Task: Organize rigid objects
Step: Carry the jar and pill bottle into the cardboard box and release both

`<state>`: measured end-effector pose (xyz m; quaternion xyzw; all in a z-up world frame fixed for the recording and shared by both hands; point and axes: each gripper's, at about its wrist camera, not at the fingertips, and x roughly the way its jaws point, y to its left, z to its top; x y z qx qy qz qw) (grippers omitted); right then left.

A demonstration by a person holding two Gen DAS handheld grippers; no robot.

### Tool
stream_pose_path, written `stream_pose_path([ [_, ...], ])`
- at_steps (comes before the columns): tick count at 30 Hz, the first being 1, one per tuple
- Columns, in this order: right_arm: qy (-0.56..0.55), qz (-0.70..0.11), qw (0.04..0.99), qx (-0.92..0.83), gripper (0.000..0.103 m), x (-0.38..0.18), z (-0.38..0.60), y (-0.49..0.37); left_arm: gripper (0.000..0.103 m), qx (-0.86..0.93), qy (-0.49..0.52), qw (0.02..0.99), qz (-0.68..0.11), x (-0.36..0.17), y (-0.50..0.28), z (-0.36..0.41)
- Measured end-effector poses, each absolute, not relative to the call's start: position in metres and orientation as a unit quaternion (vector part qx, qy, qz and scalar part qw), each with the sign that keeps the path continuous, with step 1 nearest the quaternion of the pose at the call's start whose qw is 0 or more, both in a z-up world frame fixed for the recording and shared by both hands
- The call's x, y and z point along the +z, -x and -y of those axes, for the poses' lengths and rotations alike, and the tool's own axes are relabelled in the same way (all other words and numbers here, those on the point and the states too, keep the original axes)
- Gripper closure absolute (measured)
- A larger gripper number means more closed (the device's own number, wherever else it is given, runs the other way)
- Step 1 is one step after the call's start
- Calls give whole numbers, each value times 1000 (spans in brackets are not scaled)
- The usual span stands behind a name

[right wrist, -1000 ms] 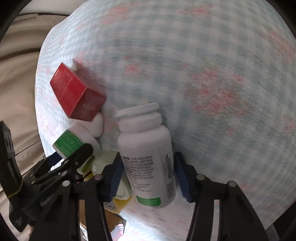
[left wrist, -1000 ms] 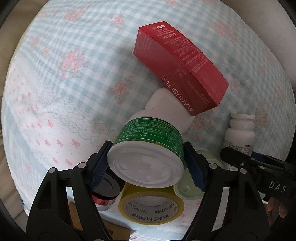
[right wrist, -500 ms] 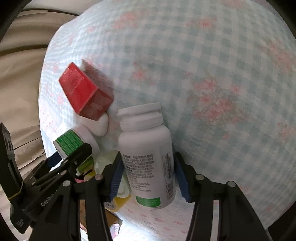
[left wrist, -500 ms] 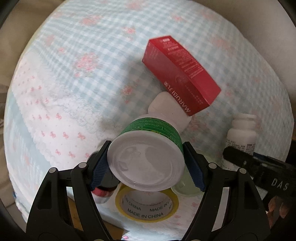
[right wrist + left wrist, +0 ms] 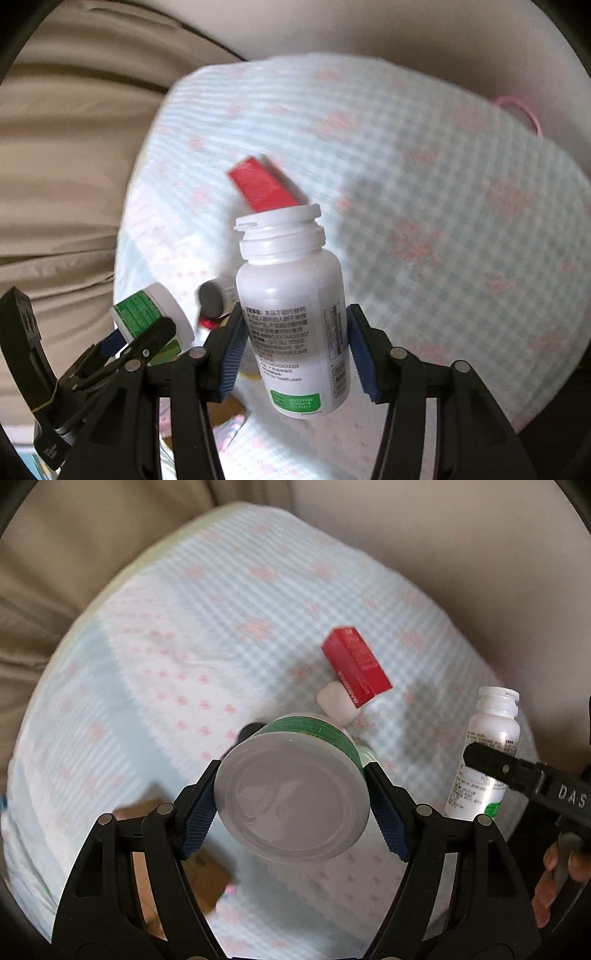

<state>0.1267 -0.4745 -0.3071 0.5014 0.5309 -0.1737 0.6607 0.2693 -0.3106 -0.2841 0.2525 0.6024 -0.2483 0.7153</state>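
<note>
In the left wrist view, the left gripper [image 5: 291, 797] is clamped on a green-labelled jar [image 5: 295, 794] at the centre of the frame, its blue pads pressed against either side; the jar's pale round base faces the camera and fills most of the gap, so the label shows only as a thin green band along the upper edge and its print cannot be read. Above it, right of centre, a red box [image 5: 356, 666] lies on the checked cloth [image 5: 184, 646], white lettering running down one side but too blurred to read, with a white cap [image 5: 338, 703] just below it, partly hidden by the jar. At the right edge the white bottle [image 5: 487, 749] stands uncapped, crossed by a black finger of the right gripper marked "DAS". In the right wrist view, the right gripper [image 5: 295, 354] is closed on the white bottle [image 5: 291, 325] at centre frame, pads on both flanks. Its label carries small dark print, mostly illegible, and a green patch near the bottom. The red box [image 5: 264, 186] behind the bottle's open neck is motion-blurred and partly covered. At lower left the green-labelled jar [image 5: 147, 317] sits in the left gripper [image 5: 144, 339], cut off by its black finger.
</note>
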Motion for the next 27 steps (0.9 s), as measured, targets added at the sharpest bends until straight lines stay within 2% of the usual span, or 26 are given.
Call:
stream_pose_path([
  [6,-431,-533,717,-128,54,-236,456,-134,30,-213,-182,753,-595,-218,-262,257],
  [12,-364,-534,761,-57,54,-186,417,-155,30,-153,-130,780,-593,-182,-257,190],
  [21,-322,-545,773,38,54,-161,310,-194,30,-74,-81,800,-589,-160,-250,56],
  [27,-293,-563,769,70,54,-164,220,-215,31,-62,-66,795,-600,-172,-258,-27],
])
